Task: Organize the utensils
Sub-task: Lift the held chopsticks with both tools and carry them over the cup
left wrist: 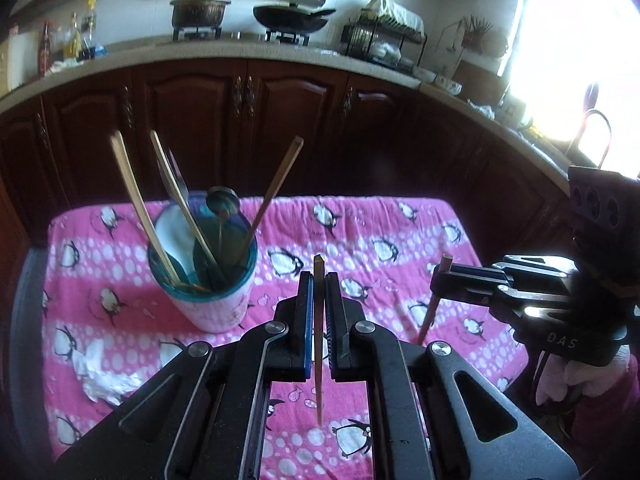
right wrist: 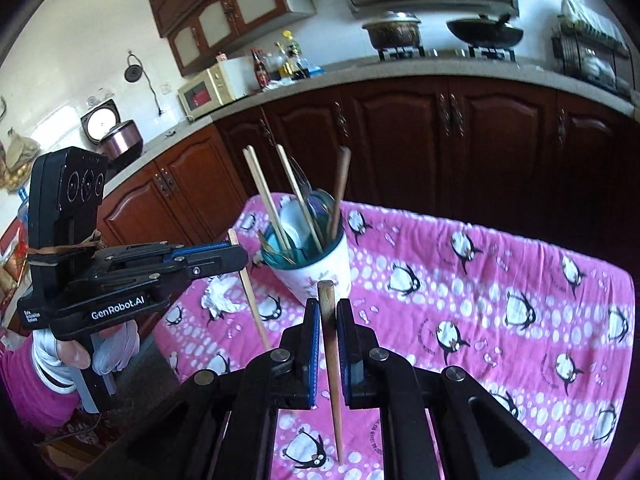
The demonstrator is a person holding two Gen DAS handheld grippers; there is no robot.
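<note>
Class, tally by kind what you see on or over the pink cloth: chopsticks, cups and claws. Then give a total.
Chopsticks: 5, three in the cup, one in each claw
Cup: 1
Claws: 2, left claw and right claw
Total: 8

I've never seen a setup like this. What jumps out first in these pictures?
Probably the two black clamps: the left gripper and the right gripper each pinch a single chopstick upright above a bright pink penguin cloth. The pale chopstick is in the left, the darker chopstick in the right. Behind them on the cloth stands a white cup with a teal rim, bristling with more chopsticks and spoons.
</note>
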